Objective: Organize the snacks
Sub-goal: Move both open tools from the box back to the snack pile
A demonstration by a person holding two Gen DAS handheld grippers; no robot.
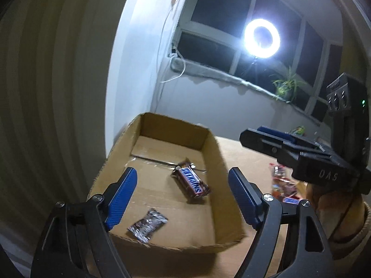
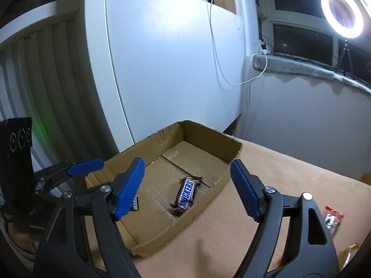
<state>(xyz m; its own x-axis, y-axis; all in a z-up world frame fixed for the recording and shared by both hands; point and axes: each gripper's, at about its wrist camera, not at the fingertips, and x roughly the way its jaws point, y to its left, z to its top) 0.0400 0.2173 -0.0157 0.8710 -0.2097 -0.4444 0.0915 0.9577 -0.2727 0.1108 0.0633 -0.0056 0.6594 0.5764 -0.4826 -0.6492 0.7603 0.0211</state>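
A shallow cardboard box (image 1: 209, 153) is seen on a tan worktop (image 2: 289, 176), set against the white wall so that it serves as the collecting point for the snacks. Two items are already held inside it: a Snickers bar (image 1: 191, 181) lying flat on the box floor near the middle, and a small silver-and-dark wrapped candy (image 1: 147, 225) nearer the front wall. Both are laid loosely and apart from each other, not stacked or lined up.

The left hand-held gripper (image 1: 183, 195) is held above the front of the box with its blue-padded jaws spread wide, and nothing is gripped between them. The right hand-held gripper (image 2: 187, 188) is likewise shown wide apart and empty, aimed at the box from the worktop side, with the Snickers bar framed between its fingers. The wide spread of both tools, poised above the box, suggests that nothing is being carried at this moment.

Further snacks are left outside the box: a loose cluster of red and clear wrappers (image 1: 281, 183) on the worktop to the right of the box, and a red-topped clear packet (image 2: 334, 219) seen in the right wrist view. By this reckoning the task is judged only partly done, and the unsorted pile is the likely next target.

A ring light (image 1: 262, 38) is lit before a dark window, and a potted plant (image 1: 286, 86) stands on the sill.
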